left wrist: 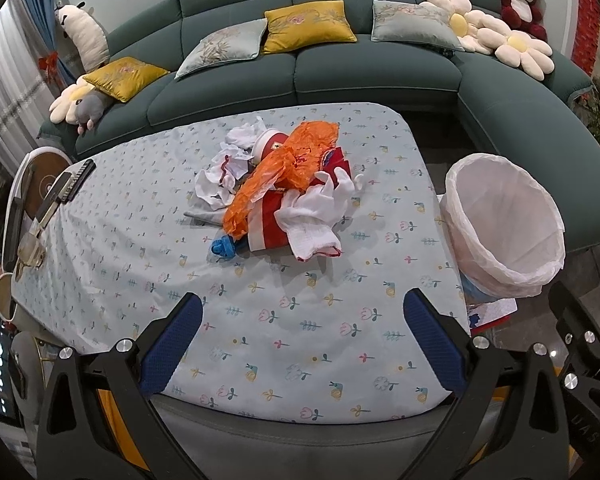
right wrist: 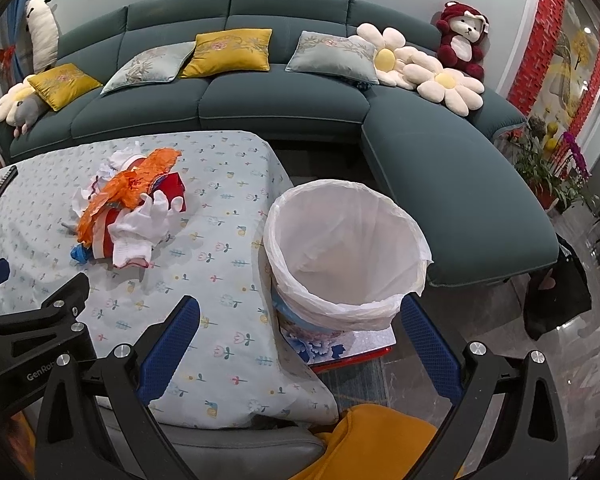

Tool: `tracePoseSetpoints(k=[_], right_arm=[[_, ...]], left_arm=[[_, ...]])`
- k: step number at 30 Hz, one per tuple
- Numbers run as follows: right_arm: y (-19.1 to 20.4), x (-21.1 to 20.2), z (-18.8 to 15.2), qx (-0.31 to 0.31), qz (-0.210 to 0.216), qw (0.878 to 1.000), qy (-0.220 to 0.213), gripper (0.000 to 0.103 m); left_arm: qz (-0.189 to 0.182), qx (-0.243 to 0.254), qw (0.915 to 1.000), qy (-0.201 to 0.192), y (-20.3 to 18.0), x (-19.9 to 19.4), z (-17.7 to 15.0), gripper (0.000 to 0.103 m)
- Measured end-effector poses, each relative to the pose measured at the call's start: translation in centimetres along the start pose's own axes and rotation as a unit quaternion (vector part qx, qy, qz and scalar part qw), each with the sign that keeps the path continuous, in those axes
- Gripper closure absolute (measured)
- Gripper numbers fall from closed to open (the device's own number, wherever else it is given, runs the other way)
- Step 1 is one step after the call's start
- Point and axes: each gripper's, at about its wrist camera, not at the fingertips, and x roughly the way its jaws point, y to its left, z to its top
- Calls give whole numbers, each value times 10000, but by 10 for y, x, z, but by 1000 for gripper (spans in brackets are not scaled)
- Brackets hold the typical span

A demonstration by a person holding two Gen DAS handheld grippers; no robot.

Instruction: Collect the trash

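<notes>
A trash pile lies mid-table: an orange plastic bag [left wrist: 284, 168], white gloves [left wrist: 316, 216], a red-and-white packet [left wrist: 266, 224], a red cup with white lid [left wrist: 270, 142], crumpled white tissues [left wrist: 220, 176] and a blue scrap [left wrist: 222, 248]. The pile also shows in the right wrist view [right wrist: 128, 208]. A bin lined with a white bag [left wrist: 504, 220] [right wrist: 346, 248] stands beside the table's right edge. My left gripper [left wrist: 302, 344] is open and empty over the table's near part. My right gripper [right wrist: 300, 344] is open and empty, near the bin.
The table [left wrist: 340, 360] has a floral cloth. A remote [left wrist: 76, 180] and small items lie at its left edge. A green sofa [left wrist: 340, 68] with cushions stands behind. The bin rests on a red-edged box [right wrist: 340, 352]. A yellow cloth [right wrist: 380, 440] lies below.
</notes>
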Motion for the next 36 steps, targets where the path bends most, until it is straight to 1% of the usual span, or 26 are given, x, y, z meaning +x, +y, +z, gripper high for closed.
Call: tracePoseSetpoints(k=[10, 36], right_arm=[[4, -7, 4, -15, -44, 10000, -21, 7], [4, -10, 5, -36, -60, 10000, -40, 7]], left_arm=[[-23, -35, 10000, 13, 4, -1, -1, 7], [-40, -60, 10000, 7, 11, -5, -3, 7]])
